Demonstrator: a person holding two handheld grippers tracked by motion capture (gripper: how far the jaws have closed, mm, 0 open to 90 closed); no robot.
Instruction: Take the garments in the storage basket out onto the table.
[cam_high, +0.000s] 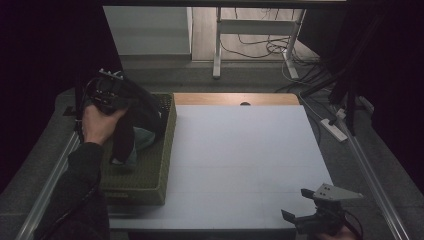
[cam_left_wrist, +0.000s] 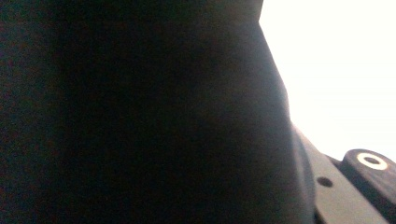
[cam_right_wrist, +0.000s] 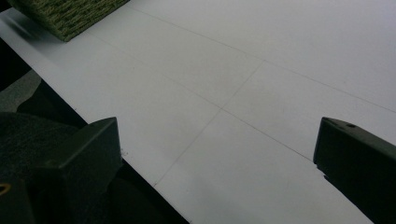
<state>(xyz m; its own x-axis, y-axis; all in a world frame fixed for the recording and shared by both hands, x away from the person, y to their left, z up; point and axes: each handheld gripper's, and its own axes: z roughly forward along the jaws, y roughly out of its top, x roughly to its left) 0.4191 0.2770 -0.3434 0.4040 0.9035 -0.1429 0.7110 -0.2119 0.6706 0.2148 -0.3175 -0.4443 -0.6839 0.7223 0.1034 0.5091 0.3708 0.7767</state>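
Observation:
My left gripper (cam_high: 107, 92) is held up over the back of a green woven basket (cam_high: 160, 170) at the table's left. It is shut on a black garment (cam_high: 136, 114), which hangs from it down into the basket. In the left gripper view that dark cloth (cam_left_wrist: 140, 112) covers almost everything right in front of the camera. Under the garment, a pale teal cloth (cam_high: 143, 139) lies in the basket. At the table's near right corner, my right gripper (cam_high: 295, 205) is open; its jaws (cam_right_wrist: 215, 128) stand wide apart over the bare white tabletop (cam_right_wrist: 280, 56).
The basket's near corner (cam_right_wrist: 70, 14) sits far off in the right gripper view. A wooden strip (cam_high: 235, 98) runs along the table's far edge. Behind it are a white desk frame (cam_high: 217, 45) and cables on the floor (cam_high: 260, 47).

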